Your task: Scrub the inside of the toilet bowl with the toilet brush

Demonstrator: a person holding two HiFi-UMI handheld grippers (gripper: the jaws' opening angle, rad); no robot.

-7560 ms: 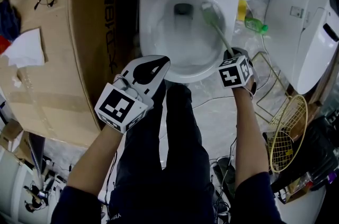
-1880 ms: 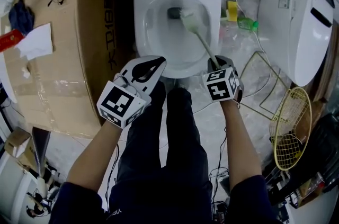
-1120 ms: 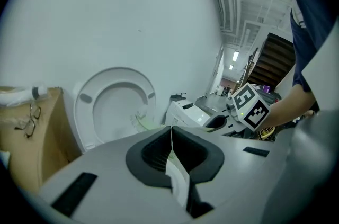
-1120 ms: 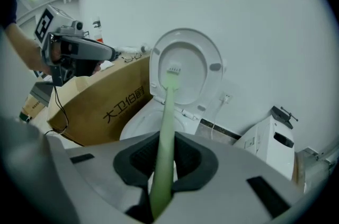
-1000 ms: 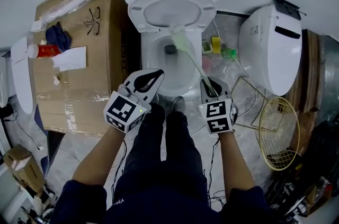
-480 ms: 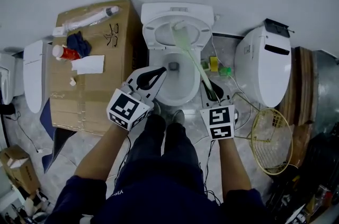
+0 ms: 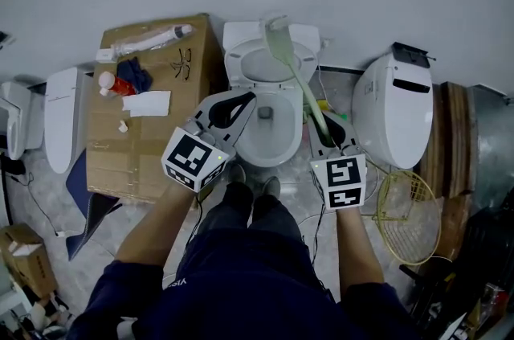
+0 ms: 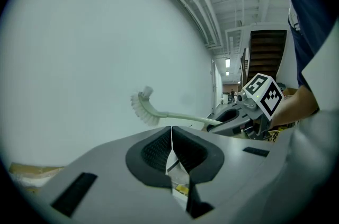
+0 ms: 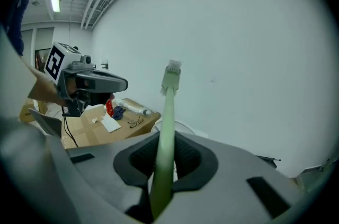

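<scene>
We're holding the toilet brush [image 7: 299,77] clamped in the jaws of our right gripper [image 7: 325,128], head up above the toilet bowl [image 7: 277,157], left gripper [image 7: 241,99] closed on nothing, so scrubbing's probably done or paused.

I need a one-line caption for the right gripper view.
Right gripper shut on the toilet brush handle, bristles up before a white wall.

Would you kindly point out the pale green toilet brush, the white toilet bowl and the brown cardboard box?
The pale green toilet brush [image 7: 299,81]: head view, middle of its handle.
The white toilet bowl [image 7: 273,147]: head view, front inner wall.
The brown cardboard box [image 7: 136,149]: head view, bare top face.
</scene>
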